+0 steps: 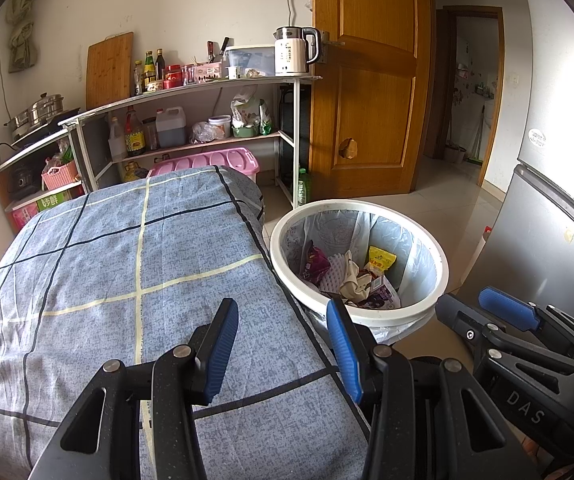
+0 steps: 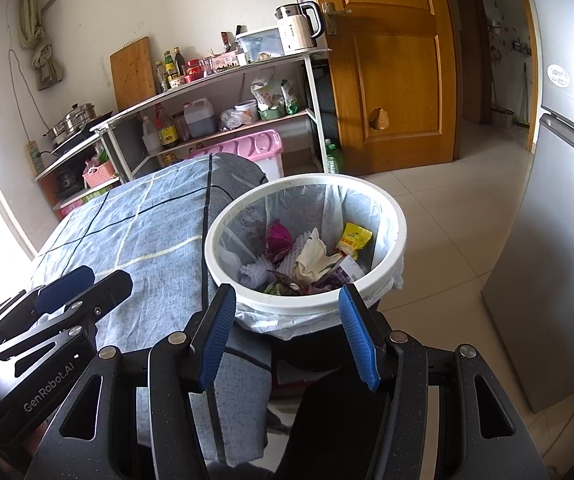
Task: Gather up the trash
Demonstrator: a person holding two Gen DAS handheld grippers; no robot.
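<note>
Centrally, the surface (image 1: 127,264) carries a blue checked cloth. Just beside its right edge stands the white trash bin (image 2: 391,216), lined with a plastic bag and holding the trash (image 2: 311,258). Left tongs (image 1: 283,344) and right tongs (image 2: 287,332) are both released, grasping nothing.

Both tools share one build: the left gripper (image 1: 283,344) and right gripper (image 2: 285,334) have matte black speckled frames, silver round pivot screws and ribbed blue pads on the jaws; white lettering reads "DAS" and "GenRobot.AI" on their sides
</note>
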